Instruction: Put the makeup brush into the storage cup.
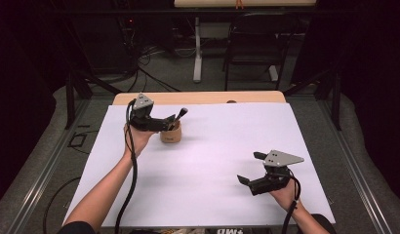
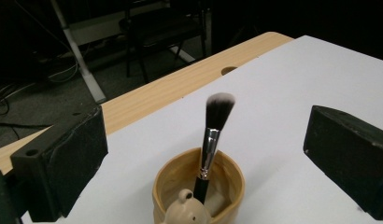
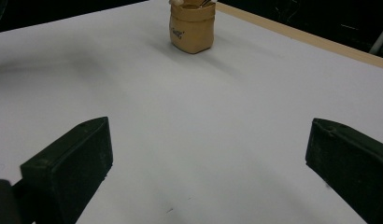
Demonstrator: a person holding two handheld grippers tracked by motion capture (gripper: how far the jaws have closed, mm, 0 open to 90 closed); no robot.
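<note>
Table (image 1: pixel 266 97), light wood, almost fully covered by a white sheet (image 1: pixel 212 161); a strip of bare wood shows past the far edge of the sheet.

Landmark: tan cup (image 1: pixel 170 133), standing upright on the sheet, left of centre and toward the far edge. It has a small knob or figure on its near rim in the left gripper view (image 2: pixel 186 210) and dark lettering on its side in the right gripper view (image 3: pixel 191 26).

Left gripper (image 1: pixel 166 123) held by the left hand (image 1: pixel 137 137), just beside the cup on its left and slightly above the rim. Jaws spread wide on either side of the cup, nothing pressed between them, no contact with cup or brush visible.

Right gripper (image 1: pixel 250 167) held by the right hand (image 1: pixel 285 194), well apart from the cup, toward the near right of the sheet. Jaws also wide apart, only bare sheet between them.

Makeup brush (image 1: pixel 179 117) stands in the cup, black handle down inside, silver ferrule, dark bristles with pale tips (image 2: pixel 219 108) up, leaning slightly away from the left gripper, free of both grippers.
</note>
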